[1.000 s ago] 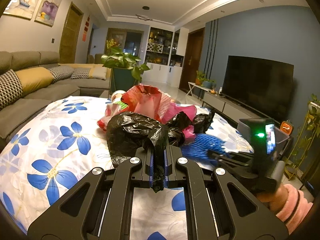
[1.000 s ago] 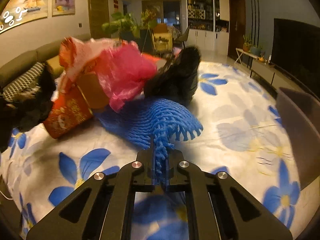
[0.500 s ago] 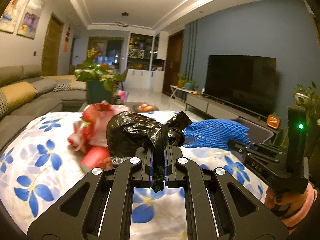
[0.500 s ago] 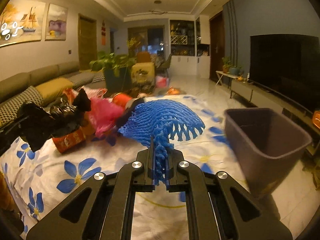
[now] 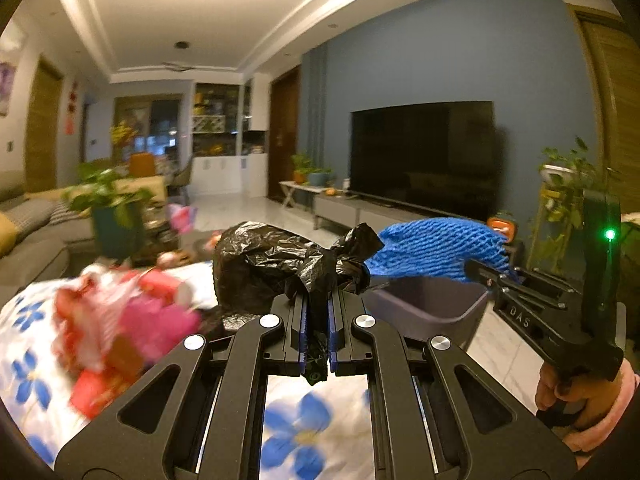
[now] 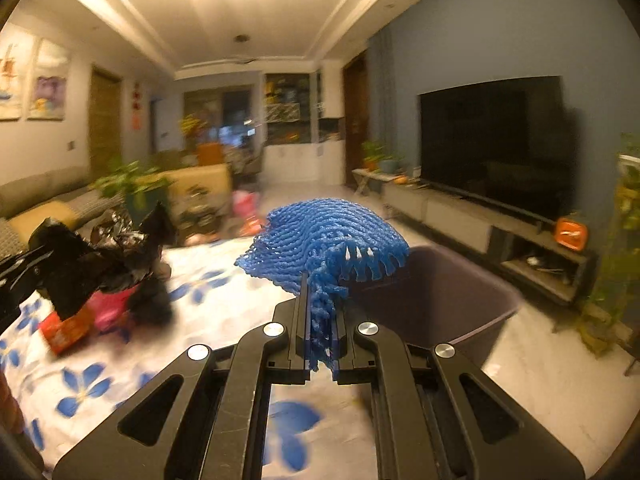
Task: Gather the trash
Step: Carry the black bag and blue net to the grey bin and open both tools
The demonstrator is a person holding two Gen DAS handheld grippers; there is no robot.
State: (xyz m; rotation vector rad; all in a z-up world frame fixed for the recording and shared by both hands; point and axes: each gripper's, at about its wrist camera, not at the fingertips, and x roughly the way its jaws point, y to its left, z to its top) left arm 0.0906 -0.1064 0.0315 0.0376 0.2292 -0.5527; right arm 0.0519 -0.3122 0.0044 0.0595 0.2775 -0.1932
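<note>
Trash bag (image 5: 272, 264), black and crinkly, is pinched tight in the left gripper (image 5: 316, 320). Right gripper (image 6: 320, 328) is clamped on blue foam netting (image 6: 324, 236) over the bin (image 6: 432, 300).

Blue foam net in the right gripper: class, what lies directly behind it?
Behind the net stands the grey bin; its near rim and part of its inside are covered by the net, so its contents cannot be seen.

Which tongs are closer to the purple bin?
Right. The right tongs, gripping the blue foam net, are at the purple bin rim. The left tongs, gripping the black bag, are farther back over the flowered cloth.
</note>
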